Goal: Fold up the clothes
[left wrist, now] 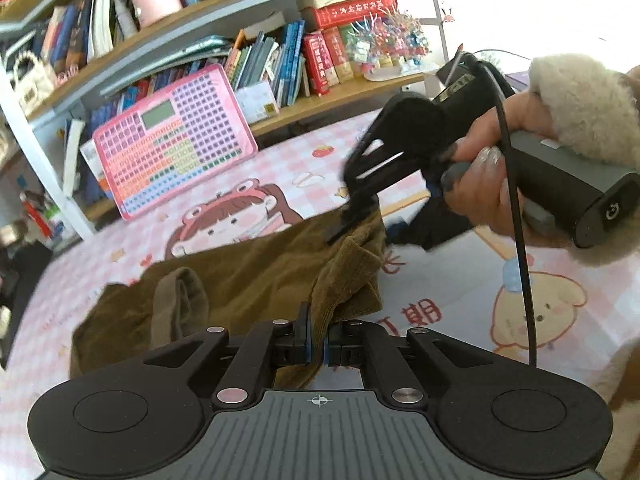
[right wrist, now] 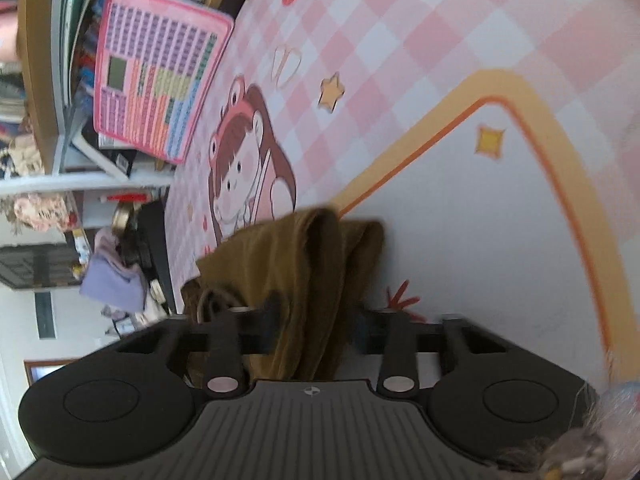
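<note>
**Both grippers pinched on the brown garment, ready to carry the fold**

I have the left gripper (left wrist: pixel 318 342) clenched on the near edge of the garment (left wrist: pixel 248 276), cloth bunched between the pads. My right gripper (left wrist: pixel 354 216) bites the far corner of the same edge; from its own camera the right gripper (right wrist: pixel 316 320) has a thick fold of garment (right wrist: pixel 296 264) running between the jaws, so I read it as grasping cloth too.

To do this well, I would lift both ends together and level, keep the edge taut between them, then lay it over the rest without letting the middle sag. The right-hand grip looks bulky, so a slip there is my main worry.

The garment is a ribbed, olive-brown piece, soft and limp, rumpled with a loop-like strap or cuff (left wrist: pixel 180 304) showing. It lies on the pink checked mat (left wrist: pixel 460 280), near its middle, beside the cartoon girl print (left wrist: pixel 236 224).
</note>
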`<action>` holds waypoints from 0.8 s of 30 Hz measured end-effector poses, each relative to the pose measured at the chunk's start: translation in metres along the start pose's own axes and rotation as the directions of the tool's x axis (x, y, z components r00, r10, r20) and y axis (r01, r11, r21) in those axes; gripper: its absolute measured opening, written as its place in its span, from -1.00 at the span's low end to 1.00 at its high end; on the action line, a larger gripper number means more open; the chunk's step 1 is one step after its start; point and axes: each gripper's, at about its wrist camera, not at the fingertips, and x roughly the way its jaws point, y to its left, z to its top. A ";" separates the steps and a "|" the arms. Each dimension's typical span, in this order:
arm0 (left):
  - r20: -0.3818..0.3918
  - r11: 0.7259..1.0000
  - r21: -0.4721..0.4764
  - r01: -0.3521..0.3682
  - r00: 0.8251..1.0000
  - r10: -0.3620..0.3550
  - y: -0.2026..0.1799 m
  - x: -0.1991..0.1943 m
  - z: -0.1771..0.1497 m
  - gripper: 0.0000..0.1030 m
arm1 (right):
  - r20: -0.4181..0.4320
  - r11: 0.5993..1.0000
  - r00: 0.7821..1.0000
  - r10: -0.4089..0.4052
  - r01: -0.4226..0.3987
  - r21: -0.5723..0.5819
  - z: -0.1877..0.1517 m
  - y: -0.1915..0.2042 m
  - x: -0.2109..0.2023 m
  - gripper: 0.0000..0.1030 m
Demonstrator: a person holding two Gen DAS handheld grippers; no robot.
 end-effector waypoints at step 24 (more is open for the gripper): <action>0.208 0.882 -0.333 0.332 0.939 -0.275 0.038 -0.024 0.016 -0.92 | 0.182 0.969 0.983 0.019 0.027 -0.247 0.006 0.063 -0.076 -0.84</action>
